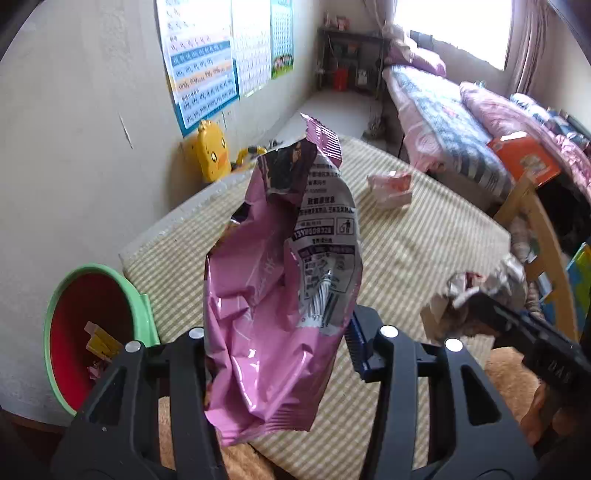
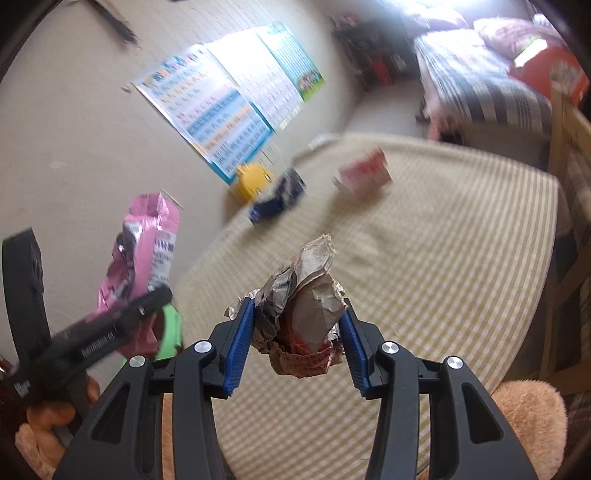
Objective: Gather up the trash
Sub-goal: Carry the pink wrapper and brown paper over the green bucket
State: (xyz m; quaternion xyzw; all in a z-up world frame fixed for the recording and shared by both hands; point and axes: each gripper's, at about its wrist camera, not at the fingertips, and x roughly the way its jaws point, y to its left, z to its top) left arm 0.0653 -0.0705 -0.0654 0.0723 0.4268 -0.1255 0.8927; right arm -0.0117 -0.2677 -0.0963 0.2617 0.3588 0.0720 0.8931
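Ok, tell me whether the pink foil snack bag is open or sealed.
Open: the pink foil snack bag has a torn, gaping top edge.

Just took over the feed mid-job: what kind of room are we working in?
Most likely a child's bedroom. A made bed with pillows runs under the window, learning charts hang on the wall, and a yellow duck toy sits beside the checked mat.
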